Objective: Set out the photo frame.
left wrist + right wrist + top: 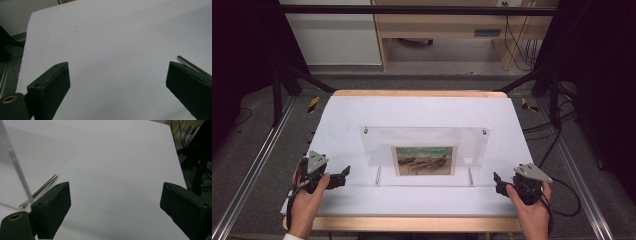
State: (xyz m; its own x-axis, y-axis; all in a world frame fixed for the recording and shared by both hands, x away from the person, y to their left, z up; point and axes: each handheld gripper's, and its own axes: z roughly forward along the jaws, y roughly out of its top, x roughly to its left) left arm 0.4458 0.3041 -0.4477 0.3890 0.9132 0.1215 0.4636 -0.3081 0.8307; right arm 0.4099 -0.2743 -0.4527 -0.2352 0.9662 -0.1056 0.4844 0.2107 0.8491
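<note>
Frame (pixel 424 150) between your tongs looks stiff, slick, scratch-prone acrylic; both tongs (pixel 343 175) (pixel 497 181) are apart, so pinch its side edges.

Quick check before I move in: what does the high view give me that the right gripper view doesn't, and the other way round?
High view: the whole clear acrylic photo frame standing mid-table with a boat picture in it, two screws along its top edge, and both hands, the left gripper and right gripper flanking it, apart from it.

Right gripper view: its own black jaws spread wide with nothing between them, and a close look at a metal support rod lying beside the frame's clear edge.

Both: the white table surface, the frame, and cables off the table's right side.
</note>
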